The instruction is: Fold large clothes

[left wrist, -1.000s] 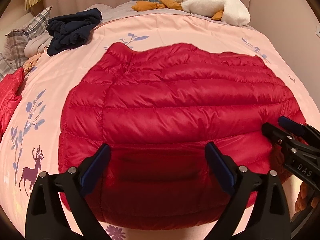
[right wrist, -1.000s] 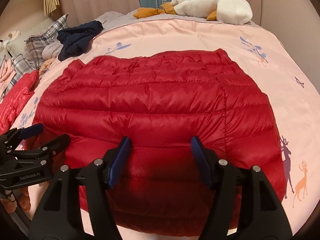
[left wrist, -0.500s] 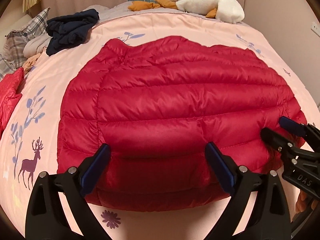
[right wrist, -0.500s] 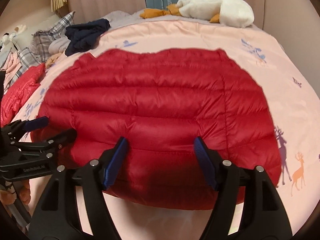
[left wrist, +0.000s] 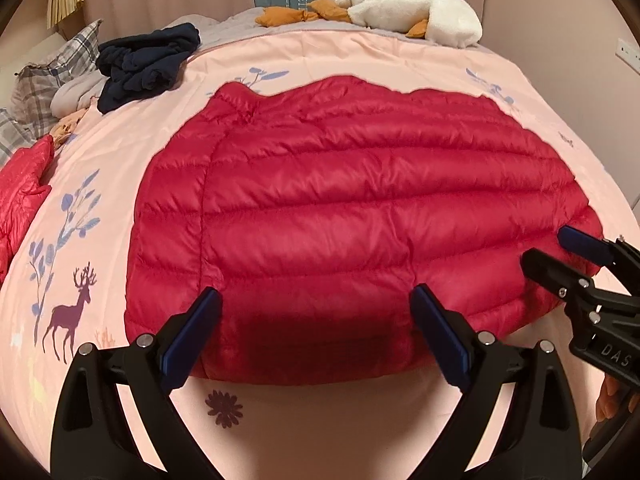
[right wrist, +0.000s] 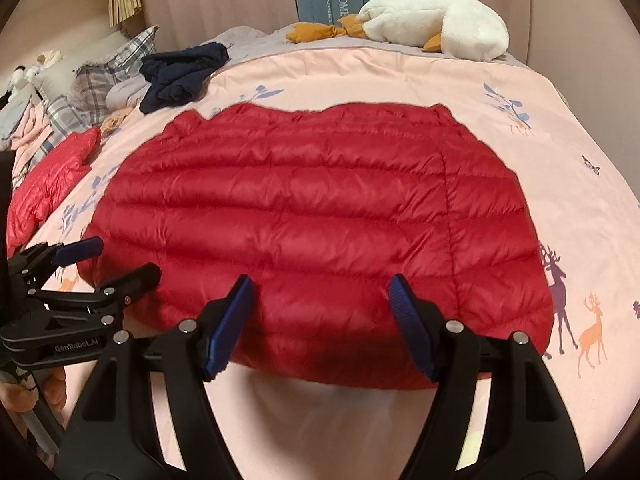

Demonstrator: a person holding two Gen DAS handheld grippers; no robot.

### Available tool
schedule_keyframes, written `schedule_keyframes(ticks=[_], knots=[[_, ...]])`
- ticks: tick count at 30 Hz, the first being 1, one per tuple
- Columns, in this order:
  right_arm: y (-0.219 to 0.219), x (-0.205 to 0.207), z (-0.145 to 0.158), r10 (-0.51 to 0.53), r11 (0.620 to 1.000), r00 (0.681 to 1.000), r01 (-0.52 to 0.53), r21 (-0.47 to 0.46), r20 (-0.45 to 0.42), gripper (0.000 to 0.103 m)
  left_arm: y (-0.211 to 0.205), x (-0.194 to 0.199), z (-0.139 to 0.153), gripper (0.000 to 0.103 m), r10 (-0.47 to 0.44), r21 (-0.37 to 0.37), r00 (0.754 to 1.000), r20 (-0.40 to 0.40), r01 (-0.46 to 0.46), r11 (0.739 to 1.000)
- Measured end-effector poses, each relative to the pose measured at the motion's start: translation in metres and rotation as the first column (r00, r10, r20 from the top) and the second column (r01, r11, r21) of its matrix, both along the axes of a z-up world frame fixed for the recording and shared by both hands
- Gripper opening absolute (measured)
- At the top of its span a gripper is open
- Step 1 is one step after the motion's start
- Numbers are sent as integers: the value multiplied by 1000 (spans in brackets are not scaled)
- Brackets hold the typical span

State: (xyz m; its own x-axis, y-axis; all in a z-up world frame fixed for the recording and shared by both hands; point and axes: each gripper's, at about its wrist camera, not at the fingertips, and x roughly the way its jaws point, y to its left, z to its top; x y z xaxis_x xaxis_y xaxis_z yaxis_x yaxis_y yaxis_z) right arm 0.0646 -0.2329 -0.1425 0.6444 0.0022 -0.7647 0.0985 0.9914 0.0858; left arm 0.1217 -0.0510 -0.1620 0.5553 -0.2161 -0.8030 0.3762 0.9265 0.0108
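Both of your grippers have backed toward the near edge of the bed since a second ago: the jacket's near hem, which then ran under the fingers and out of the bottom of each view, now lies wholly in sight with a strip of pink cover below it.

Your left gripper (left wrist: 316, 332) has its jaws spread wide and grips nothing; the blue pads (left wrist: 192, 336) stand over the jacket's near hem, and whether they touch the fabric you cannot tell. Your right gripper (right wrist: 322, 328) is likewise released, its jaws apart over the same hem, nothing pinched between them. From the left camera your right gripper shows at the right edge, beside the jacket's right end; from the right camera your left one shows at the left edge, beside its left end.

The red jacket (left wrist: 360, 208) lies flat in the middle of the cover (left wrist: 360, 60), quilted ribs running across, folded into a broad rounded block.

Behind it, well apart, a navy garment (left wrist: 148, 64) sits bunched at the far left, a white plush toy (left wrist: 408, 12) lies along the far edge, and another red garment (right wrist: 52, 184) rests at the left side of the bed.
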Motion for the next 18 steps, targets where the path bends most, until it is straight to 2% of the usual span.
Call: schedule_keyframes(ticks=[6,18], knots=[[-1,8,-12,-4,1000,1000,4,-1,-30,74,-2,5,-11,96,2,16,1000,-24,-2,1000],[-5,3,-10,-13,1000,1000,13,5,-21,74,2,2,-10,97,4,19,1000,-23,-4,1000]])
